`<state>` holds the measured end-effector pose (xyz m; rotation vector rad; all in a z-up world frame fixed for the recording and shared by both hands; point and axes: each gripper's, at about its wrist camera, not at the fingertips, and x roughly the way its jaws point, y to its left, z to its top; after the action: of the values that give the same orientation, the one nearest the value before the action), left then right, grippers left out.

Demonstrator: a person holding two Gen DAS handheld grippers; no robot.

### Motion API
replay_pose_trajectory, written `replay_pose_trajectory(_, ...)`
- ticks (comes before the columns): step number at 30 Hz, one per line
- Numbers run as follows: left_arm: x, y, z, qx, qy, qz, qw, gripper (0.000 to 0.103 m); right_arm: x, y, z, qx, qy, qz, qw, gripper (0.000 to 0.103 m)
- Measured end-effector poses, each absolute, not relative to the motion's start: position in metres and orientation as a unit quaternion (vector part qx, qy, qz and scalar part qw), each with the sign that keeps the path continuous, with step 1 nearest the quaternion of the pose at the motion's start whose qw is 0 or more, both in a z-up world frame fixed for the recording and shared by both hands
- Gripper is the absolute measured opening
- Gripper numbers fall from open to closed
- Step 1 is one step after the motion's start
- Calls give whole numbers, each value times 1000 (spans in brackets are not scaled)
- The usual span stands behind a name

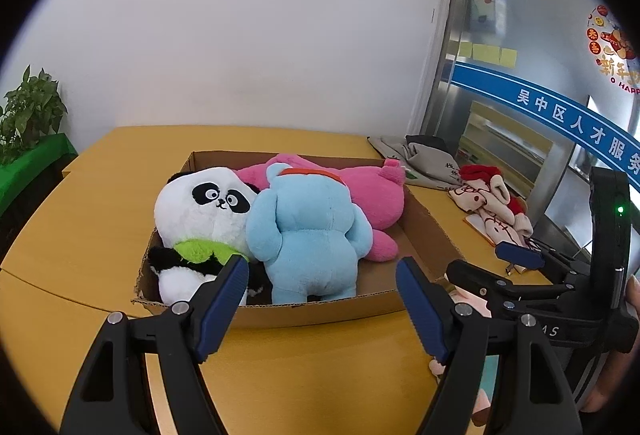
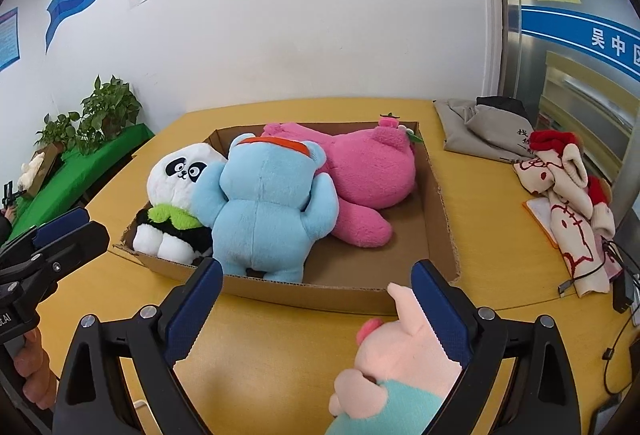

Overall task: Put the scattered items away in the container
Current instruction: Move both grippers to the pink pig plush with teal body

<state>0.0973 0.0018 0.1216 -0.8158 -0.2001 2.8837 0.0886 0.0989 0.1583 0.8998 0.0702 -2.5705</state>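
A: Nearest the right wrist lens lay the pale pink plush toy with a teal garment (image 2: pixel 400 367), on the yellow wooden table (image 2: pixel 280 347) just short of the shallow brown cardboard box (image 2: pixel 436 203). It sat inside the right gripper (image 2: pixel 316 311), against the right-hand finger; jaws were spread wide, nothing clamped.

B: Reading of the step?

A: Judged as lining up a grasp on the last loose toy. Its raised limb touched the finger pad, but the opposite finger stood well apart.

B: Box contents?

A: White-and-black panda plush with green collar (image 1: pixel 200 219) at the left end, light blue plush bear with orange band (image 1: pixel 312 231) face-down against it, large pink plush animal (image 1: pixel 372 191) lying along the back. Bare floor remained at the right end, probably the reason that toy waited there.

B: Other tool?

A: Left gripper (image 1: pixel 320 299) hovered before the box's near wall, fingers apart, empty.

B: Surroundings?

A: Beige folded cloth bag (image 2: pixel 480 127) and red-and-cream printed fabric bundle (image 2: pixel 568 195) lay to the right.
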Motion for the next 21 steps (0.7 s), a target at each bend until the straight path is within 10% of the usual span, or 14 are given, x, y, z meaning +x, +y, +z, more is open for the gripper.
replay_pose_trajectory(21, 105, 14, 119, -273, -71, 956, 78, 76, 99, 114, 155, 328, 30, -922, 202, 98)
